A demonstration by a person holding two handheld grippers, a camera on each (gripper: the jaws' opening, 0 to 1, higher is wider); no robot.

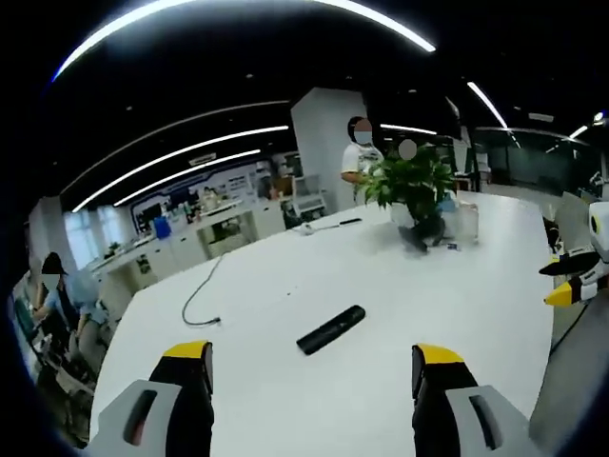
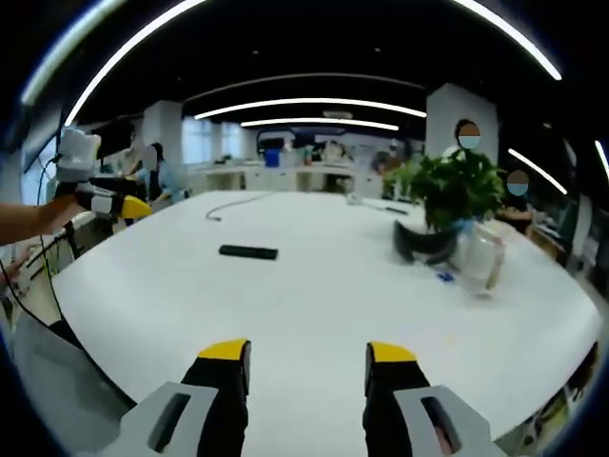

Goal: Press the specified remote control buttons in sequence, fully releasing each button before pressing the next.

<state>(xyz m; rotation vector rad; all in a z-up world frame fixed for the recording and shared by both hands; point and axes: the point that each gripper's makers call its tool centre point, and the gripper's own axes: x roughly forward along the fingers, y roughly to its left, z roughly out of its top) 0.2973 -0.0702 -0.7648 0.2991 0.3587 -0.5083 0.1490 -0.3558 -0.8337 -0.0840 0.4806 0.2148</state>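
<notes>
Counted on the white table (image 2: 314, 286): one slim black remote control (image 1: 330, 329), one leafy green potted plant (image 1: 411, 183), one thin dark cable (image 1: 200, 297), one clear plastic container (image 2: 479, 255), plus two yellow-tipped grippers, left (image 1: 312, 366) and right (image 2: 308, 364).

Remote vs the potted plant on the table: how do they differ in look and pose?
The remote is black, slim and lies flat; the potted plant is green, bushy and stands upright. The remote lies alone on bare table; the plant has a clear container beside it. Both rest on the white table, untouched by either gripper.
</notes>
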